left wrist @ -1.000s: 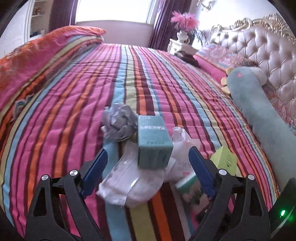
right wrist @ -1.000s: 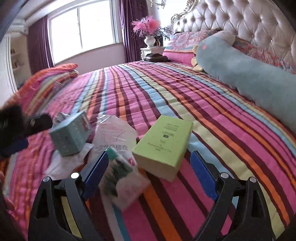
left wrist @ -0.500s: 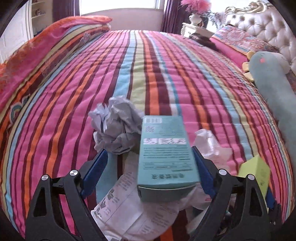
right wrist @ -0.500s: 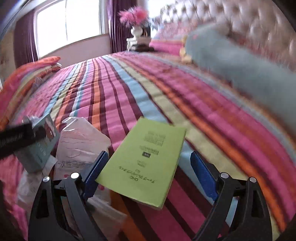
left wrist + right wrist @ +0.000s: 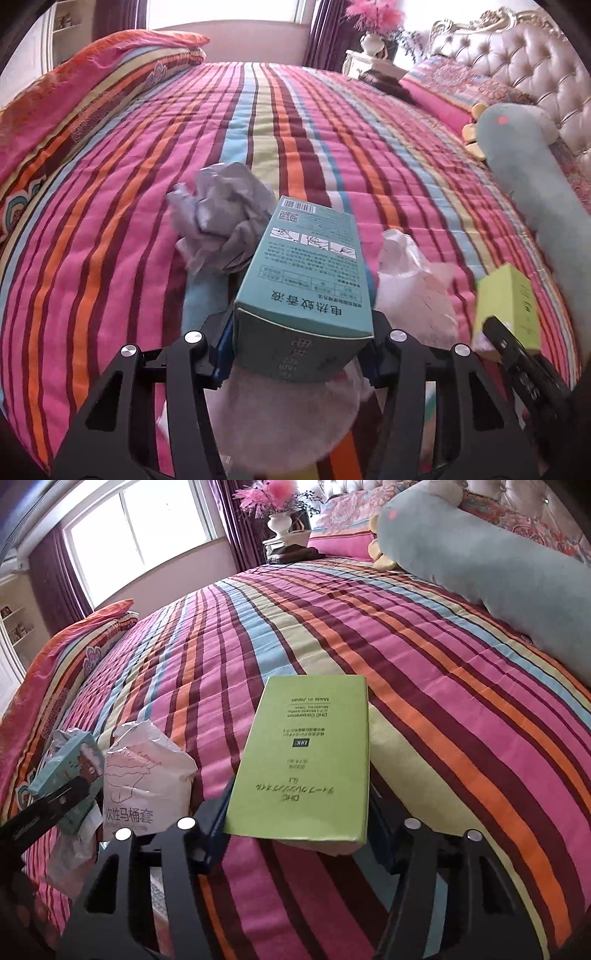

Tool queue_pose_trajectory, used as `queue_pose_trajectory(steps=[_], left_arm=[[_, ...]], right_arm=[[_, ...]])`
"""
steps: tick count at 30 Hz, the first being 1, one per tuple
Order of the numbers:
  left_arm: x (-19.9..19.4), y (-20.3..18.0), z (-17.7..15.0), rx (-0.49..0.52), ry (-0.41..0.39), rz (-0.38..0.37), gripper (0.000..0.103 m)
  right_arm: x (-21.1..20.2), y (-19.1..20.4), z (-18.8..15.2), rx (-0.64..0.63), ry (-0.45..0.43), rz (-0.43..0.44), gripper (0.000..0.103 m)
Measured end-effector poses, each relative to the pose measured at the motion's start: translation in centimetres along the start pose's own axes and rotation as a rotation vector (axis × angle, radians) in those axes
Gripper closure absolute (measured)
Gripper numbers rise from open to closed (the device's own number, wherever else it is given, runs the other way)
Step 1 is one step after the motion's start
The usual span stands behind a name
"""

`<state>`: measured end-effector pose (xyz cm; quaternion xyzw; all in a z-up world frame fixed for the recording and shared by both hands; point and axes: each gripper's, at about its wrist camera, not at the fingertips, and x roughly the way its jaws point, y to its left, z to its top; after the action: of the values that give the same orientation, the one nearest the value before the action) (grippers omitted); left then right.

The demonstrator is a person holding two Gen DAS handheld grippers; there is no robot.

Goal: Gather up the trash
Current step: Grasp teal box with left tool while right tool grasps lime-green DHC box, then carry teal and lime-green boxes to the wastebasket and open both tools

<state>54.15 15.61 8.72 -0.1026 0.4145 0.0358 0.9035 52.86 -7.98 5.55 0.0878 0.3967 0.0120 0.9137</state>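
I am reading the left gripper [image 5: 299, 345] as pinching the teal box [image 5: 308, 273]: both blue pads are lying flush against the box's long sides at its near end, and the box is pointing away from the camera with its printed face up. The right gripper [image 5: 295, 830] is pressing in on the near end of the lime-green box [image 5: 306, 760], which is lying flat with its lettering upside down to me; I am seeing the left pad against the box's edge, while the right pad is mostly hiding behind the box's corner, so I am calling it a grip but not a fully confirmed one. Taking the teal box as my landmark: a crumpled grey paper ball [image 5: 221, 218] is sitting just beyond and left of it, touching its far end; a white torn packet [image 5: 410, 280] is lying just to its right; the lime-green box is farther right again, with the right gripper's black frame showing beside it in the left view. Everything is resting over the striped bedspread [image 5: 314, 133]. Well to the right of the teal box a long blue-grey plush bolster [image 5: 532, 177] is lying along the tufted headboard [image 5: 535, 70].
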Motion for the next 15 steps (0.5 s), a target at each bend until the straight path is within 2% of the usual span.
queue_pose_trajectory(steps=[3, 7, 12, 15], left_arm=[[-2.5, 0.4, -1.5, -0.003, -0.028, -0.020, 0.051], [-7.3, 1.8, -4.7, -0.048, -0.058, -0.080, 0.051], [-13.6, 3.0, -11.0, -0.040, -0.110, -0.112, 0.051], [-18.0, 3.3, -16.6, -0.022, -0.131, -0.136, 0.051]], right_arm=[[-1.0, -0.5, -0.7, 0.009, -0.020, 0.027, 0.048], [-4.6, -2.8, -3.5, 0.027, -0.059, 0.056, 0.048], [-11.9, -6.4, -7.0, -0.005, -0.091, 0.214, 0.048], [-15.5, -8.4, -9.3, -0.010, -0.076, 0.334, 0.047]])
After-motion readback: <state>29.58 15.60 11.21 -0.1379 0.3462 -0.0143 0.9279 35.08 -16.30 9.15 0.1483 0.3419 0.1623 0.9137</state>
